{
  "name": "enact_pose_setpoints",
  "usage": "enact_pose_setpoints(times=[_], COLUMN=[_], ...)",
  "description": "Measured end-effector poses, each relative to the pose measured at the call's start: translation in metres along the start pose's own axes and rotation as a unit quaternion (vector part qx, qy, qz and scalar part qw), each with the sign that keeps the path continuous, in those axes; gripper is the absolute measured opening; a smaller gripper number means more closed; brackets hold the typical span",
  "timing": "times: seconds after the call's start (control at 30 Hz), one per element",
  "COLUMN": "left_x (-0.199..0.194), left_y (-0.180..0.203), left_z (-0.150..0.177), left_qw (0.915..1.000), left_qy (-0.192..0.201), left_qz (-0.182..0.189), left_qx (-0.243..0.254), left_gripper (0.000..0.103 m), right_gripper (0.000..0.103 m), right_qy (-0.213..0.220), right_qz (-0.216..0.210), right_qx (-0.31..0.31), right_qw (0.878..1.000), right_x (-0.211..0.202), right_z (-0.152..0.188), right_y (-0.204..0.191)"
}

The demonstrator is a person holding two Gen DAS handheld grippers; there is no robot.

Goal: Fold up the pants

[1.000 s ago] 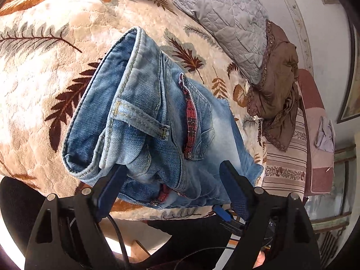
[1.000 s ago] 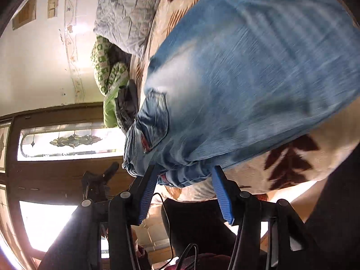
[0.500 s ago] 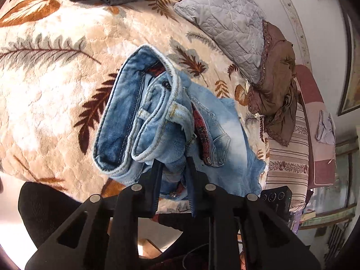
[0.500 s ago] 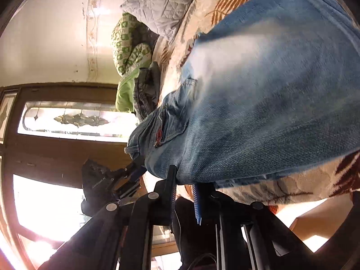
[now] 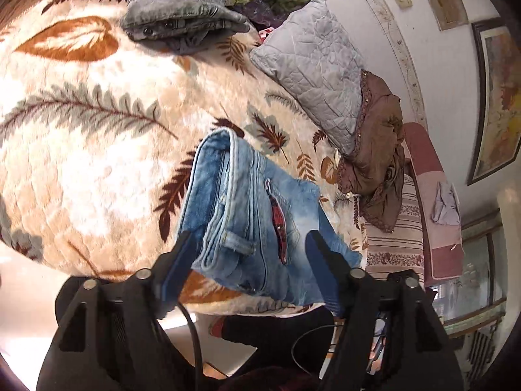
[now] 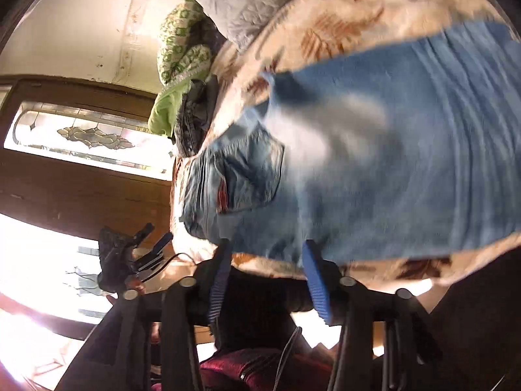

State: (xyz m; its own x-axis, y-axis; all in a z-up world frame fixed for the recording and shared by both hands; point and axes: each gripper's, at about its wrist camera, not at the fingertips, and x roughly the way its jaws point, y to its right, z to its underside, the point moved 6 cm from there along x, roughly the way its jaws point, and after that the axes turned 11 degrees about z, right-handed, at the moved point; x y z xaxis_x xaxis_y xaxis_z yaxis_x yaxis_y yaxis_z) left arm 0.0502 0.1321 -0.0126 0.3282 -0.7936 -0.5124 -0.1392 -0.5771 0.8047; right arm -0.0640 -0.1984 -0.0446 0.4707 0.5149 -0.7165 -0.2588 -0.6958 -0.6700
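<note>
Left wrist view: we see our left hand-held gripper [image 5: 250, 257] and right hand-held gripper [image 6: 267, 260] opening, holding nothing, because the jeans [image 5: 257, 215] lie doubled on the bed [image 5: 81, 169] edge.

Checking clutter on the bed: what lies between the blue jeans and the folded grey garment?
In the left wrist view, only bare leaf-print blanket lies between the blue jeans and the folded grey garment.

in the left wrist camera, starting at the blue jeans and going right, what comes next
Blue jeans → brown garment → pink striped cloth → small lilac item lying on that cloth → framed picture on the wall.
</note>
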Motion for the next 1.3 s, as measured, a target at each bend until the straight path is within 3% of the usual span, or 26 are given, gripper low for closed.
enact_pose_setpoints(times=[0.1,0.2,0.3,0.33,0.37,0.4,0.43,0.47,0.53,0.6,0.63,0.7,0.8,0.87,0.93,1.0,1.03,1.17,1.3], left_x=[0.037,0.084,0.113,0.119,0.123,0.127,0.126,0.124,0.12,0.129,0.136,0.141,0.118,0.094,0.069,0.049,0.041,0.037,0.075], left_y=[0.003,-0.01,-0.02,-0.02,-0.019,-0.017,-0.014,-0.011,-0.009,-0.021,-0.03,-0.041,-0.032,-0.02,-0.007,0.003,0.007,0.011,-0.005], left_z=[-0.025,-0.037,-0.043,-0.044,-0.044,-0.041,-0.039,-0.038,-0.036,-0.032,-0.031,-0.032,-0.039,-0.038,-0.029,-0.01,0.0,0.042,0.065], left_qw=[0.9986,0.9933,0.9892,0.9891,0.9886,0.9874,0.9868,0.9873,0.9847,0.976,0.9737,0.9762,0.9831,0.9877,0.9898,0.9932,0.9952,0.9976,0.9899], left_qy=[-0.035,-0.086,-0.107,-0.11,-0.116,-0.126,-0.13,-0.124,-0.107,-0.113,-0.125,-0.133,-0.114,-0.094,-0.08,-0.072,-0.065,-0.067,-0.108], left_qz=[-0.035,-0.077,-0.1,-0.098,-0.096,-0.095,-0.096,-0.096,-0.125,-0.167,-0.175,-0.166,-0.141,-0.123,-0.113,-0.087,-0.068,-0.017,0.007], left_qx=[0.02,0.013,0.004,0.003,0.005,0.007,0.011,0.021,0.058,0.082,0.074,0.042,0.027,0.025,0.035,0.03,0.024,-0.01,-0.091], left_gripper=[0.083,0.083,0.079,0.072,0.045,0.018,0.013,0.013,0.013,0.016,0.016,0.016,0.016,0.016,0.031,0.074,0.079,0.082,0.082], right_gripper=[0.071,0.07,0.07,0.07,0.07,0.053,0.003,0.003,0.002,0.002,0.002,0.003,0.011,0.011,0.016,0.025,0.031,0.037,0.041], right_qy=[0.068,0.071,0.073,0.073,0.071,0.055,0.034,0.013,0.04,0.07,0.056,0.026,0.044,0.057,0.072,0.087,0.096,0.129,0.133], right_qz=[0.062,0.081,0.14,0.161,0.177,0.19,0.201,0.222,0.223,0.2,0.202,0.219,0.197,0.177,0.153,0.138,0.132,0.119,0.129], right_qx=[-0.046,-0.078,-0.128,-0.145,-0.164,-0.185,-0.204,-0.225,-0.237,-0.194,-0.173,-0.153,-0.131,-0.118,-0.117,-0.111,-0.102,-0.024,0.066], right_qw=[0.995,0.991,0.979,0.974,0.968,0.963,0.957,0.949,0.945,0.958,0.962,0.963,0.971,0.976,0.979,0.98,0.981,0.984,0.98], right_x=[-0.002,0.031,0.076,0.092,0.106,0.12,0.134,0.142,0.133,0.122,0.131,0.154,0.142,0.119,0.09,0.058,0.042,-0.023,-0.069], right_z=[-0.054,-0.103,-0.136,-0.143,-0.147,-0.148,-0.146,-0.145,-0.149,-0.161,-0.164,-0.164,-0.165,-0.163,-0.154,-0.14,-0.132,-0.097,-0.051], right_y=[-0.009,-0.028,-0.044,-0.048,-0.05,-0.05,-0.05,-0.05,-0.054,-0.044,-0.034,-0.017,-0.021,-0.024,-0.026,-0.019,-0.012,0.045,0.111])
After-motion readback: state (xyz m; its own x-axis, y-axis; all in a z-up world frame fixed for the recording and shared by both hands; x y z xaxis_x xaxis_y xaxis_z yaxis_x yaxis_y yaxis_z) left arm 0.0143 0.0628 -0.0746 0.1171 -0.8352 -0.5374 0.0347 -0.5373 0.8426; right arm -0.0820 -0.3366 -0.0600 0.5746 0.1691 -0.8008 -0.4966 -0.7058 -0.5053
